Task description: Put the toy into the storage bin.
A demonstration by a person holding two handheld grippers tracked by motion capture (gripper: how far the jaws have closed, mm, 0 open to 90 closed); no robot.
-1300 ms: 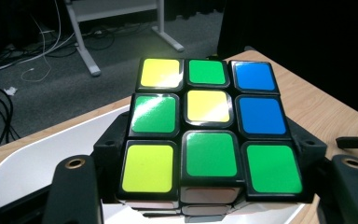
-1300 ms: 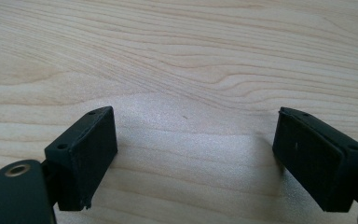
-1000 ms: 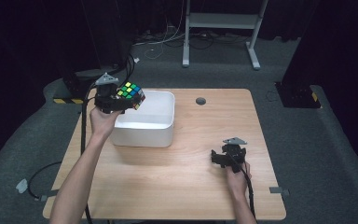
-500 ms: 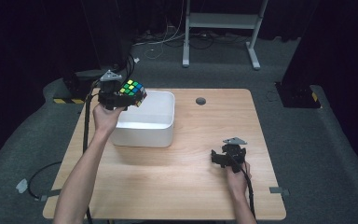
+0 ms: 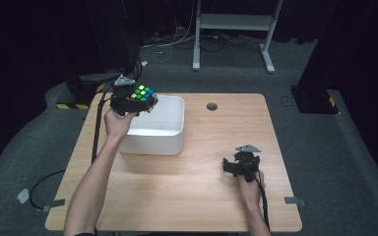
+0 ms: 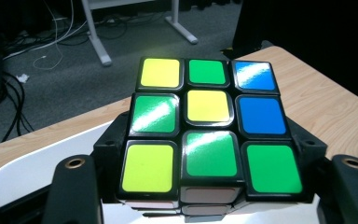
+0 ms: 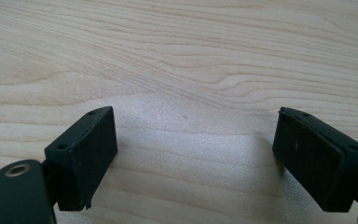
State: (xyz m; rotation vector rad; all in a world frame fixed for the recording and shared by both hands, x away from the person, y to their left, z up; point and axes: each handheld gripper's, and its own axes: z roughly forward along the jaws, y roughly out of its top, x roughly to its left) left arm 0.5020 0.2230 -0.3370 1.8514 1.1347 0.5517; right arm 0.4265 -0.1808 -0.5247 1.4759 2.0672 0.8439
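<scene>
High view: the left tool (image 5: pixel 134 101), clamped on the puzzle cube (image 5: pixel 144 95), had risen slightly over the last second and held it above the near-left corner of the white bin (image 5: pixel 155 127), suggesting removal rather than deposit; the right tool (image 5: pixel 242 162) rested on the wooden counter (image 5: pixel 187 196), well right of the bin. Left gripper view: cube (image 6: pixel 207 126) pinched, bin rim (image 6: pixel 37 158) beneath, grey carpet beyond. Right gripper view: right tool (image 7: pixel 193 154) spread apart, empty, over bare counter (image 7: pixel 191 56).

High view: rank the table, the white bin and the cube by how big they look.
1. Table, largest by far.
2. White bin.
3. Cube, smallest, held over the bin's left edge in the left gripper; being raised toward the camera does not change its rank.
</scene>
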